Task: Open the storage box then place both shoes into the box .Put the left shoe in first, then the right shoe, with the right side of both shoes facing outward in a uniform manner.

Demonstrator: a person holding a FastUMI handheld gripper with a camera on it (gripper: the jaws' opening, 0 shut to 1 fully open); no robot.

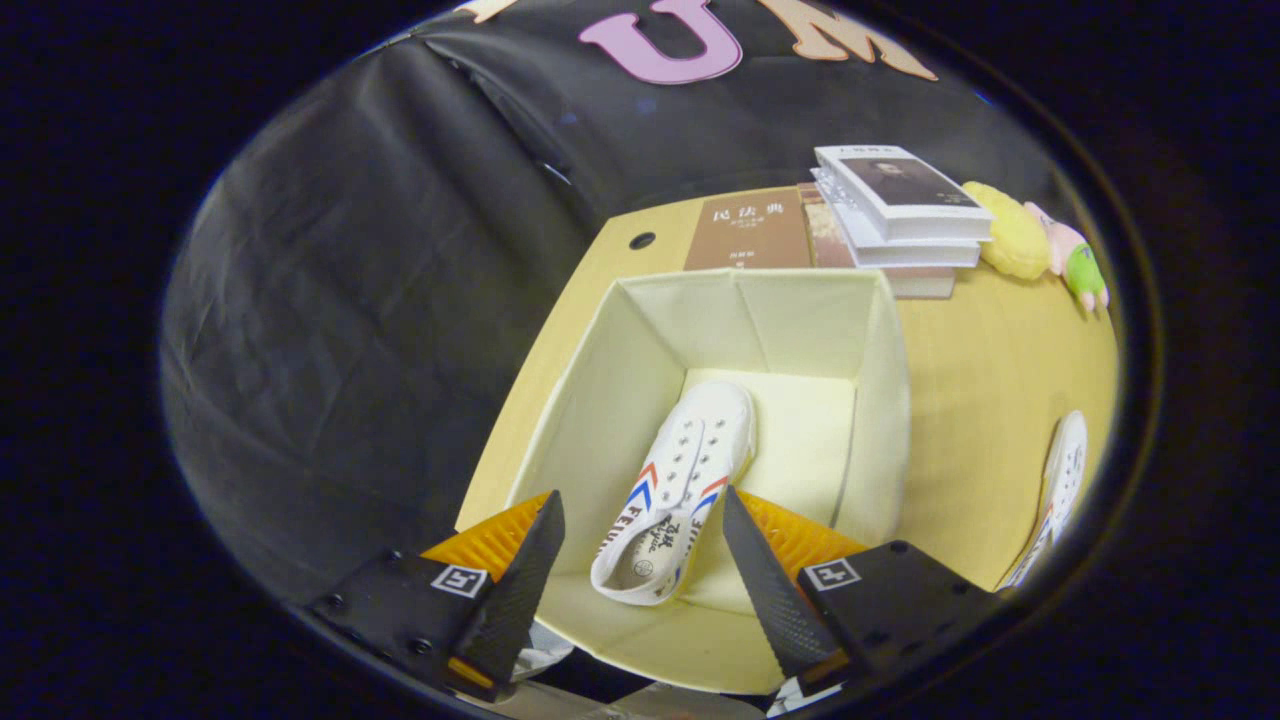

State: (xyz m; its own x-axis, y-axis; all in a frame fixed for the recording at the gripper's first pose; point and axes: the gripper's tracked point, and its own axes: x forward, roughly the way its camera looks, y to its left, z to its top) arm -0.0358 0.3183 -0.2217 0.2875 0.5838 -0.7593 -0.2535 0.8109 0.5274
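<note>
One white shoe (680, 480) lies on the floor of the open storage box (885, 400), toe pointing away, heel between my fingers. My gripper (640, 545) hangs spread above it, grasping nothing. The other shoe (1055, 490) sits on the desk (1000, 380) right of the box, books (890, 215) beyond.

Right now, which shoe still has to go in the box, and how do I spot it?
On the yellow wooden table, look beside the open cream fabric storage box, on the far side from the black cloth. The white canvas sneaker lying there is outside the box; its twin lies inside, beyond the open fingers.
</note>
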